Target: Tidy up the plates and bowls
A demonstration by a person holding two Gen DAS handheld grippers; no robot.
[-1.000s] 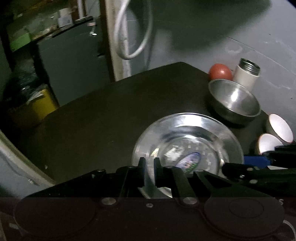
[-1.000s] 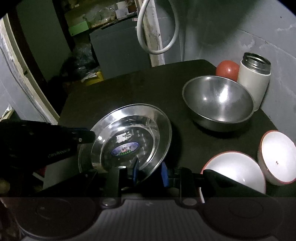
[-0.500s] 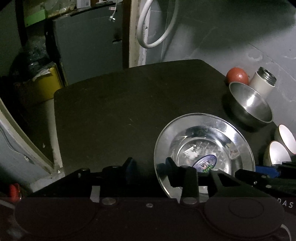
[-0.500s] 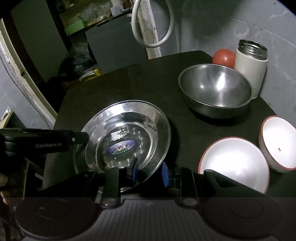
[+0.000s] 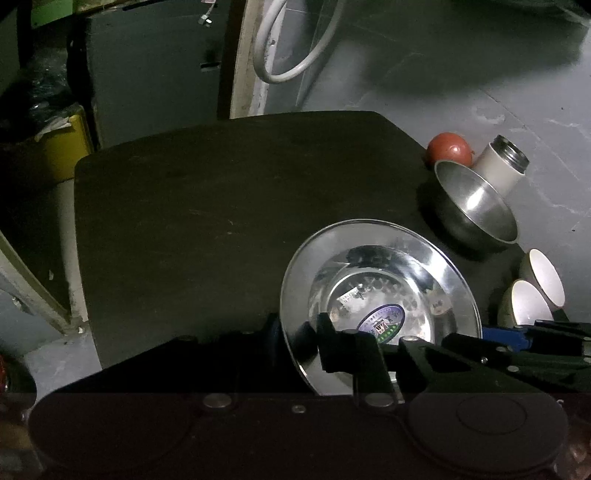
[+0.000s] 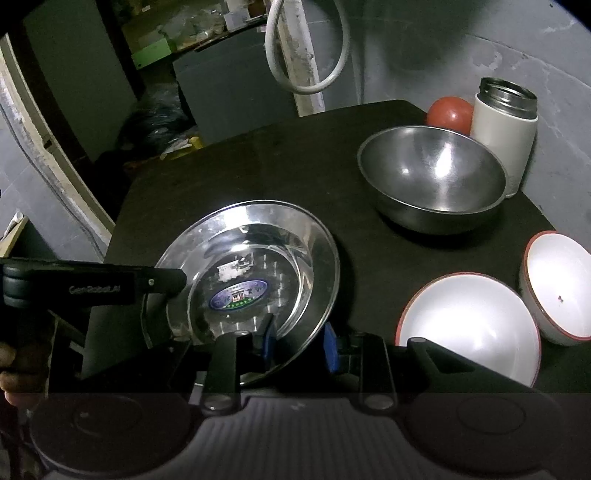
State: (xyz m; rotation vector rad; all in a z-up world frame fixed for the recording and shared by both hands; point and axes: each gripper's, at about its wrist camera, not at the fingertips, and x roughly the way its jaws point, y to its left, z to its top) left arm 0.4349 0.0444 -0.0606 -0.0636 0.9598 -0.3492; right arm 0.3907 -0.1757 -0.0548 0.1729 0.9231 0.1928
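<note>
This looked like a rough back room or utility corner of a home used as a kitchen, though the dim light made that hard to confirm. A dark table (image 6: 258, 166) stood against a stained grey wall (image 6: 461, 48) at upper right. On it were a steel plate (image 6: 255, 266), a steel bowl (image 6: 432, 177), two white bowls (image 6: 469, 325), a flask (image 6: 506, 125) and a tomato (image 6: 448, 110). A white hose (image 6: 306, 48) hung at top centre; cluttered shelves (image 6: 192, 29) filled the upper left.
</note>
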